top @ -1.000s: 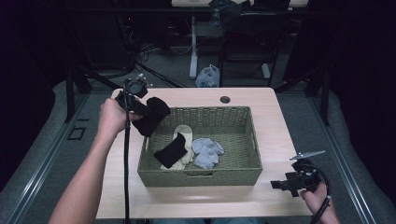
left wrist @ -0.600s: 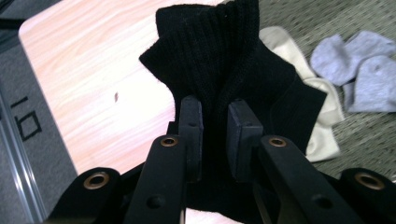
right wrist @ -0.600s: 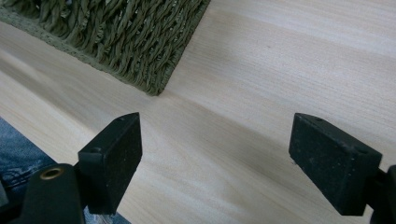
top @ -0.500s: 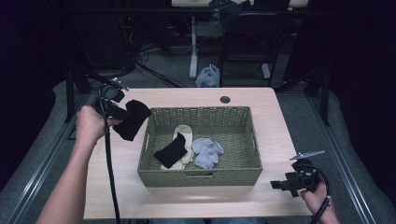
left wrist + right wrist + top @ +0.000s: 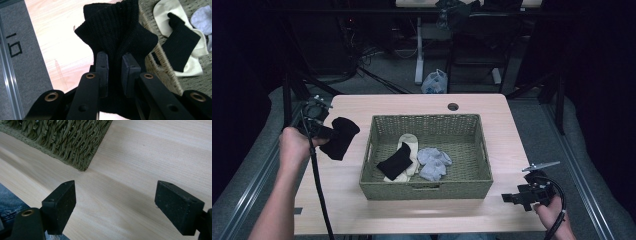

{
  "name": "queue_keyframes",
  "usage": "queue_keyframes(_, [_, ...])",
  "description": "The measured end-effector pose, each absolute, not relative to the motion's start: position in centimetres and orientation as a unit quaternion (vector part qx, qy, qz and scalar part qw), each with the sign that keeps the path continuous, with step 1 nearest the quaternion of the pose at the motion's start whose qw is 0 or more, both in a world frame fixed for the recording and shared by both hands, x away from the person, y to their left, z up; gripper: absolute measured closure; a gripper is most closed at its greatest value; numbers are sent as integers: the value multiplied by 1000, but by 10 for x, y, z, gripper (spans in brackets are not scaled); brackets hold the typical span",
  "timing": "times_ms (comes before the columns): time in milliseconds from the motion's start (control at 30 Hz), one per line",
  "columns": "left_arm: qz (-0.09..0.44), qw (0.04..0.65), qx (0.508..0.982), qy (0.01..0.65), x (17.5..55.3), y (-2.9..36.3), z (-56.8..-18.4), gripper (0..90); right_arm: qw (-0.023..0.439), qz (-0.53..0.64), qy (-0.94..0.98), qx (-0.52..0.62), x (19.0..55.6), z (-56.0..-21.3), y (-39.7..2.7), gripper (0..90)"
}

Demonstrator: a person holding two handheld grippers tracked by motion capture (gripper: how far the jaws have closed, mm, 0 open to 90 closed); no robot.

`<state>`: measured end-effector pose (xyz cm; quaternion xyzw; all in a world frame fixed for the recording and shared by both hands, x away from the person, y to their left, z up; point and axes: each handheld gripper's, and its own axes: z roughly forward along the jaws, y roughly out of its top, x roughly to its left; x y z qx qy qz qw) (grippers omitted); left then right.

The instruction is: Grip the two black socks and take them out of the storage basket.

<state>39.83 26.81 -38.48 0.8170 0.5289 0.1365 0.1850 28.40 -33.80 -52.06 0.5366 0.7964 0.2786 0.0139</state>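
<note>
Black sock (image 5: 117,37) pinched in left hand-held gripper (image 5: 114,67); lower onto bench (image 5: 347,180) below, then release. Right hand-held gripper (image 5: 122,202) wide, idle.

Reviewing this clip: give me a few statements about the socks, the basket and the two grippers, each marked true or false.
1. The left gripper is shut on a black sock. True.
2. That sock lies inside the basket. False: it hangs over the table, left of the basket.
3. The right gripper holds a grey sock. False: its jaws stand open and empty over the table; the grey sock lies in the basket.
4. Another black sock lies on a cream sock in the basket. True.
5. The basket is tipped on its side. False: it stands upright.
</note>
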Motion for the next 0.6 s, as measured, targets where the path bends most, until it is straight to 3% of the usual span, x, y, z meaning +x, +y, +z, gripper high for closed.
queue_keyframes(600, [138, 171, 801, 557, 383, 286, -422, 786, 16, 275, 798, 536, 284, -521, -338, 171])
